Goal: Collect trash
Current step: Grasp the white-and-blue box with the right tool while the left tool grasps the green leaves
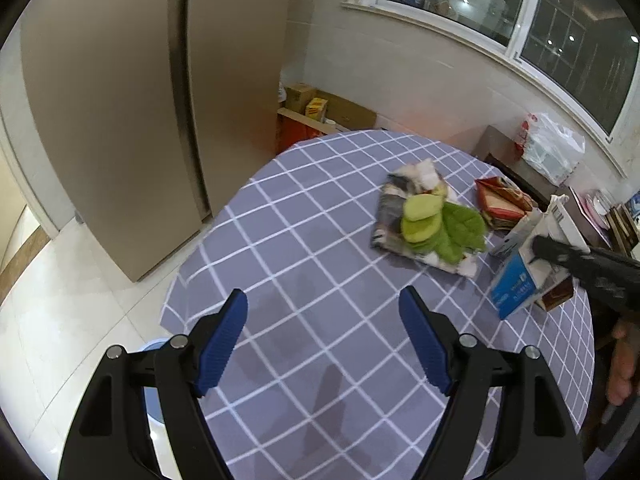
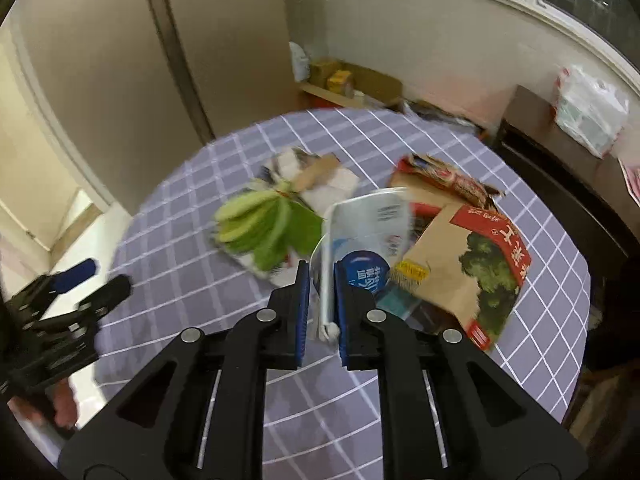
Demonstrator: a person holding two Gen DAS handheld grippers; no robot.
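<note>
Milk carton (image 2: 362, 236) is pinched at its flattened edge by the right gripper (image 2: 322, 308)'s closed fingers, so lift steadily, clear of the torn box (image 2: 468, 264), while the left gripper (image 1: 324, 344) stays wide open and empty.

Beige fridge (image 1: 120, 120), dark window (image 1: 560, 40) — pale, perhaps tiled floor (image 1: 60, 320).

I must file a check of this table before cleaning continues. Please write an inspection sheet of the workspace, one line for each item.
Surface: round table under a purple checked cloth.
Job's things: blue-and-white carton in the right gripper; green vegetable scraps on printed paper; torn red cardboard boxes.
Clutter: nothing seen beyond the trash.
Grippers: left gripper open and empty above the cloth; right gripper shut on the carton, its fingers pressing it.
Cables: nothing seen.
Surroundings: refrigerator, window, cardboard boxes on the floor, plastic bag on a side cabinet.
</note>
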